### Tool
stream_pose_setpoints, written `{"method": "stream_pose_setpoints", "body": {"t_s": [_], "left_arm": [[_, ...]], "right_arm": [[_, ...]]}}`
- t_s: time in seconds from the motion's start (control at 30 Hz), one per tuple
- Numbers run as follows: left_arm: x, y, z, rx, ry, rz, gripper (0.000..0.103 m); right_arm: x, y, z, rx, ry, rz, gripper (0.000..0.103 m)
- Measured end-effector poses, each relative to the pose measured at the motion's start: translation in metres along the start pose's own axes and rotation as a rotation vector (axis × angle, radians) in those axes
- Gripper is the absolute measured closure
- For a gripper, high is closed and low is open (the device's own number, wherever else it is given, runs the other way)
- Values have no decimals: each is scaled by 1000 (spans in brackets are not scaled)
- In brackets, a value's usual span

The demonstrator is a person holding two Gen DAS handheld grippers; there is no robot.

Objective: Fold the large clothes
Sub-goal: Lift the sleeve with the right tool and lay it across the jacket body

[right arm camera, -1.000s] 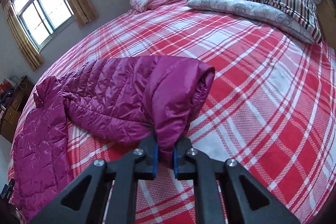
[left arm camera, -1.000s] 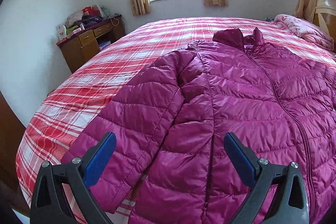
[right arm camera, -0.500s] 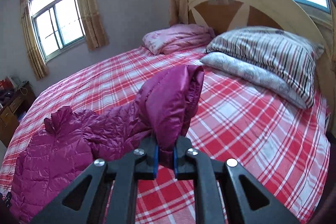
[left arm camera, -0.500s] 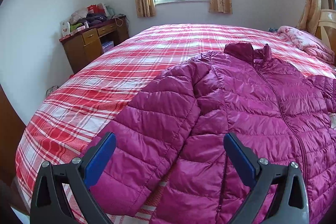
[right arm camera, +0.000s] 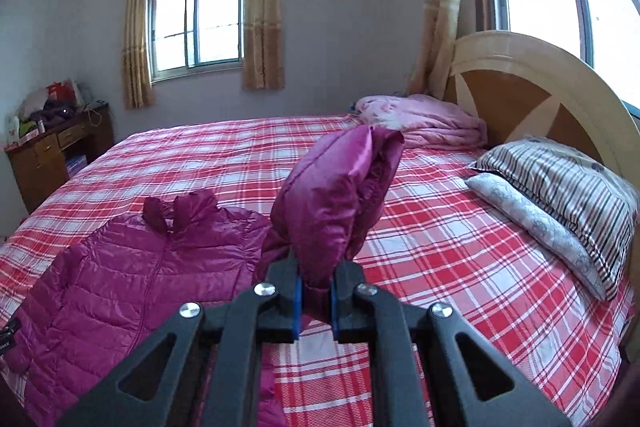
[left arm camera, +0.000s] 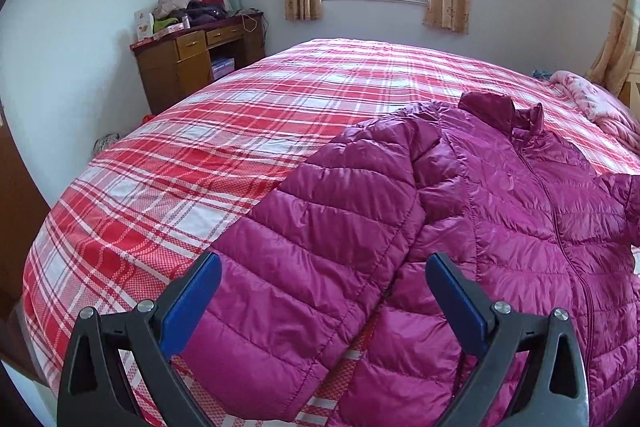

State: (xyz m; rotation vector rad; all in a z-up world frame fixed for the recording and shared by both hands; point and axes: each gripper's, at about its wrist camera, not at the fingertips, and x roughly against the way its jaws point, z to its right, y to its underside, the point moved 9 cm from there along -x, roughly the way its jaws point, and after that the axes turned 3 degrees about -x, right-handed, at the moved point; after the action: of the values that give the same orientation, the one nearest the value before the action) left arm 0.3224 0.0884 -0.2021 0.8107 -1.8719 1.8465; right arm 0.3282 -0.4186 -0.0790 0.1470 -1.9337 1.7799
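While no writing reads, right gripper (right arm camera: 315, 301) pinches the jacket sleeve (right arm camera: 336, 199).

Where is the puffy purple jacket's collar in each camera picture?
Left wrist view: the collar sits upper right, at the far end of the jacket.
Right wrist view: the collar sits left of centre, left of the lifted sleeve.
Shared landmark: the wooden desk.
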Motion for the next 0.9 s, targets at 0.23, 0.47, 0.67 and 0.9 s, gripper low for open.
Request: {"method": "stream_pose_setpoints", "body": {"t_s": [0.23, 0.47, 0.67, 0.9], "left_arm": [[-3, 6, -12, 34, 9, -14, 1], [-3, 13, -19, 43, 17, -20, 1], [0, 15, -26, 48, 10, -5, 1], [-3, 22, -31, 50, 11, -21, 1]], "right_arm": [[4, -5, -54, 123, -51, 30, 91], [-3, -4, -112, 238, -110, 26, 91], [-17, 16, -163, 337, -157, -3, 91], [-42, 68, -222, 455, -189, -52, 91]]}}
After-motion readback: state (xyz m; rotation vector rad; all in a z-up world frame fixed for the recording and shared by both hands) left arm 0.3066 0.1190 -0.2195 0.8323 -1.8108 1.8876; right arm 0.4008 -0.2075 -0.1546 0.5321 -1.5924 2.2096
